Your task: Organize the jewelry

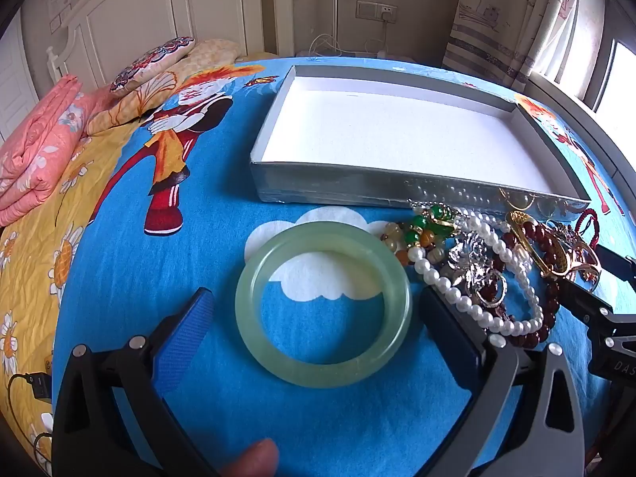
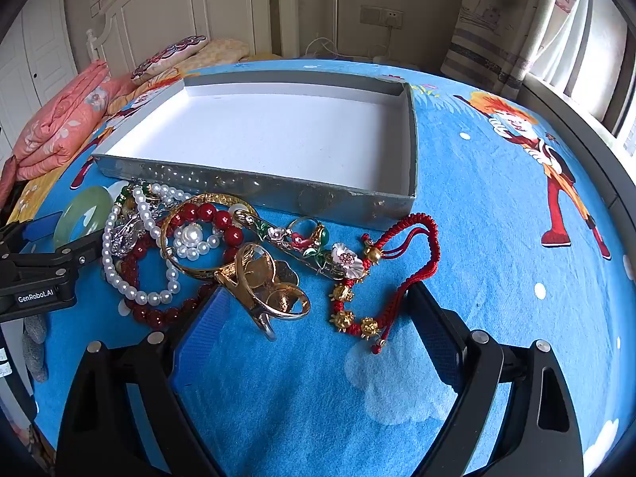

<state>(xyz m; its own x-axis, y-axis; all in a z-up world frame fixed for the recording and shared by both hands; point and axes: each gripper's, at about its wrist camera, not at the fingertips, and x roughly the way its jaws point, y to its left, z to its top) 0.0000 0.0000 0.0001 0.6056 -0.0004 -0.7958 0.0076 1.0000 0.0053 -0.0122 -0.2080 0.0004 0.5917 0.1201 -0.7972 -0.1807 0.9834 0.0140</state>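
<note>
A pale green jade bangle (image 1: 322, 304) lies flat on the blue bedsheet, between the fingers of my open left gripper (image 1: 316, 310), which do not touch it. To its right lies a heap of jewelry (image 1: 489, 266): pearl strands, red beads, gold and silver pieces. In the right wrist view my open, empty right gripper (image 2: 318, 306) stands over the same heap's near edge, with gold rings (image 2: 266, 282) and a red cord bracelet (image 2: 401, 262) between its fingers. The bangle (image 2: 81, 214) shows at the left. An empty grey box with a white floor (image 1: 401, 135) (image 2: 278, 135) sits behind.
Folded pink quilt (image 1: 35, 147) and pillows (image 1: 151, 63) lie at the left near the headboard. A window and curtain (image 2: 556, 39) are at the right. The left gripper's body (image 2: 39, 274) reaches in from the left of the right wrist view.
</note>
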